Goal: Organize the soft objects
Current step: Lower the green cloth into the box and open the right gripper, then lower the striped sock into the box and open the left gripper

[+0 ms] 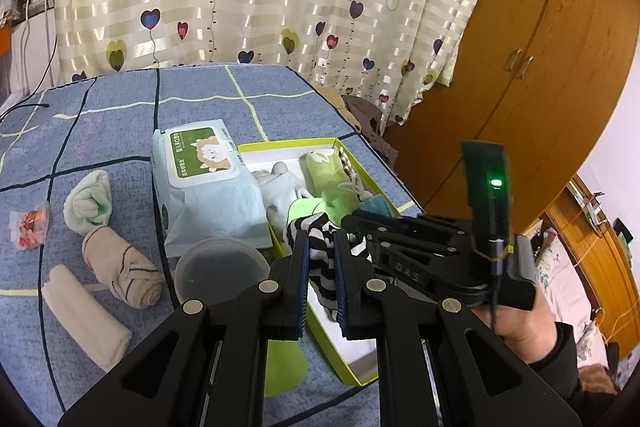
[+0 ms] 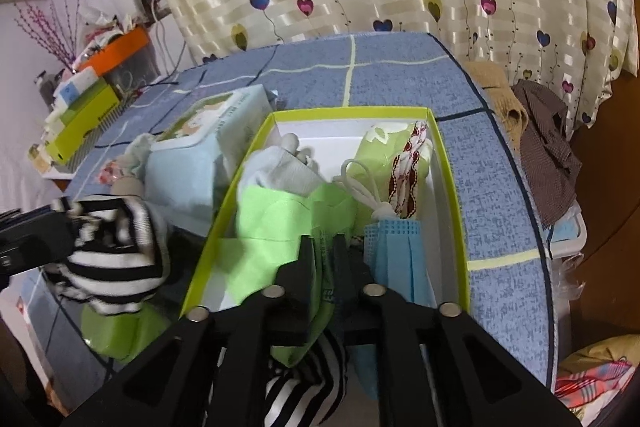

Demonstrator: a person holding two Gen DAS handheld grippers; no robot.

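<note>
A lime-green box (image 1: 320,315) (image 2: 452,163) sits on the blue bed cover and holds white socks (image 1: 280,187), a green roll (image 1: 324,167) and a blue face mask (image 2: 396,259). My left gripper (image 1: 322,251) is shut on a black-and-white striped sock (image 1: 320,267) above the box's near left edge; the sock also shows in the right wrist view (image 2: 116,263). My right gripper (image 2: 322,251) is shut on a light green cloth (image 2: 276,223) over the box, with striped fabric hanging below it.
A wet-wipes pack (image 1: 208,183) lies left of the box. A round plastic lid (image 1: 220,267), several rolled towels (image 1: 120,267) (image 1: 86,311) and a small wrapper (image 1: 28,227) lie to the left. A wooden wardrobe (image 1: 540,67) stands on the right.
</note>
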